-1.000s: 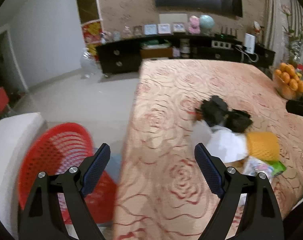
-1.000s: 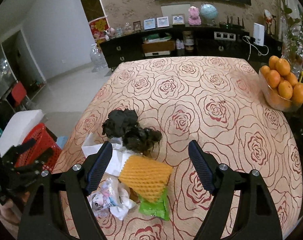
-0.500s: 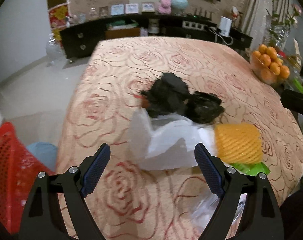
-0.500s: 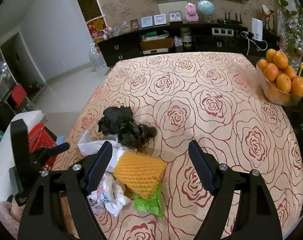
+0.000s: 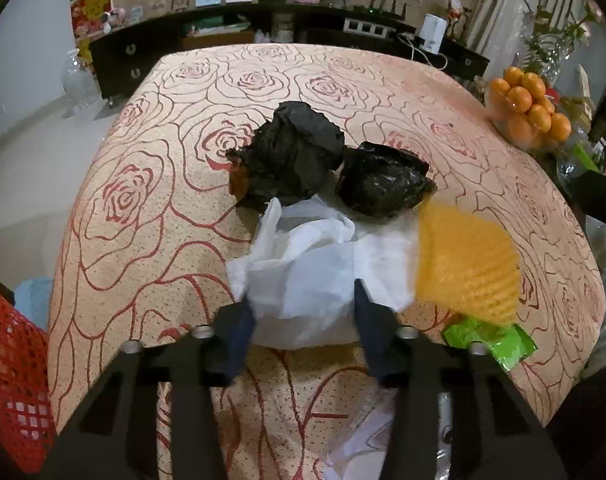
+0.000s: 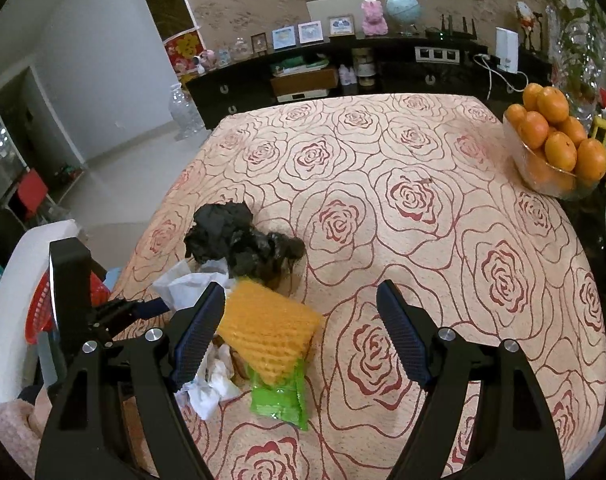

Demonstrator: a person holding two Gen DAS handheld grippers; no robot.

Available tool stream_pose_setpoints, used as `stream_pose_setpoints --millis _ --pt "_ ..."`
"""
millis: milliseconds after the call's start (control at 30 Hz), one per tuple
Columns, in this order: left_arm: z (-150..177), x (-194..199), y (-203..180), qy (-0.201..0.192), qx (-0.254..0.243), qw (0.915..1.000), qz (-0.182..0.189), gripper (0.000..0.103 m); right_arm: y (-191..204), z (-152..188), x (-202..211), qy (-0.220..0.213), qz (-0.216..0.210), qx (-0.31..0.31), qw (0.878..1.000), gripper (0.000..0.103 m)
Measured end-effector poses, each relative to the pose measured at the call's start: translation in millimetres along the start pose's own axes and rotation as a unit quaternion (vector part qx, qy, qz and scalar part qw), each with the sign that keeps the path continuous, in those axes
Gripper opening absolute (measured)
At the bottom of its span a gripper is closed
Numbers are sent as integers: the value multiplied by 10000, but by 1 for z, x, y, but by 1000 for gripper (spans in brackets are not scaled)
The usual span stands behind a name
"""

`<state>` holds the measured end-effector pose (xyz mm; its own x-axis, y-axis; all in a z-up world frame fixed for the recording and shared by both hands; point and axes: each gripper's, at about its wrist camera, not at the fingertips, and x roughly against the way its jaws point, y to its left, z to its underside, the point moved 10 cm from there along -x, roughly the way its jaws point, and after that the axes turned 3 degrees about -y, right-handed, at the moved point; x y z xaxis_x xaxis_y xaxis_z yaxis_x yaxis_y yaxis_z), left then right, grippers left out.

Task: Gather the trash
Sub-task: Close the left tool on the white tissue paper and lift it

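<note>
The left gripper (image 5: 303, 312) is closing its jaws around the white paper (image 5: 307, 276) at the table's (image 5: 263, 80) near left. Only the right wrist view shows the right gripper (image 6: 299, 328), spread empty above the yellow foam net (image 6: 267, 328).

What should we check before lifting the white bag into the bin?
1. White bag between the left gripper fingers: ok, the jaws are closing around it.
2. Pads pressing firmly on the bag: cannot tell.
3. Bag free of other trash: not ok, the black bags and yellow foam net touch or overlap it.
4. Right gripper out of the way: ok, open and empty over the net.
5. Red basket within reach: ok, beside the table's left edge.
6. Orange bowl safe: ok, far off at the table's edge.
</note>
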<state>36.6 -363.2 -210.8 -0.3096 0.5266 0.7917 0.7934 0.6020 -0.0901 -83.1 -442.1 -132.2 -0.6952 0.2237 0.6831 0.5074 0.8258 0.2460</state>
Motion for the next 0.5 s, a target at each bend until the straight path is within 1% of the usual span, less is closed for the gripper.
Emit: stream_pose_setpoints --millis 33,67,133,333,500 --pt "1 1 1 2 -13 10000 -6 25 0 0 0 8 -5 -17 10000 76" --pt "1 2 2 -1 -23 10000 -12 20 -1 1 -1 11 -7 -26 10000 76" --pt "2 4 4 -6 -8 10000 -25 13 0 1 -1 8 -5 -21 10000 76" --pt "-1 26 20 -160 187 9997 -14 12 0 0 -1 2 -32 -20 10000 76" --pt "-8 62 32 -509 279 9983 72 12 1 -2 -1 -18 -42 -36 10000 76"
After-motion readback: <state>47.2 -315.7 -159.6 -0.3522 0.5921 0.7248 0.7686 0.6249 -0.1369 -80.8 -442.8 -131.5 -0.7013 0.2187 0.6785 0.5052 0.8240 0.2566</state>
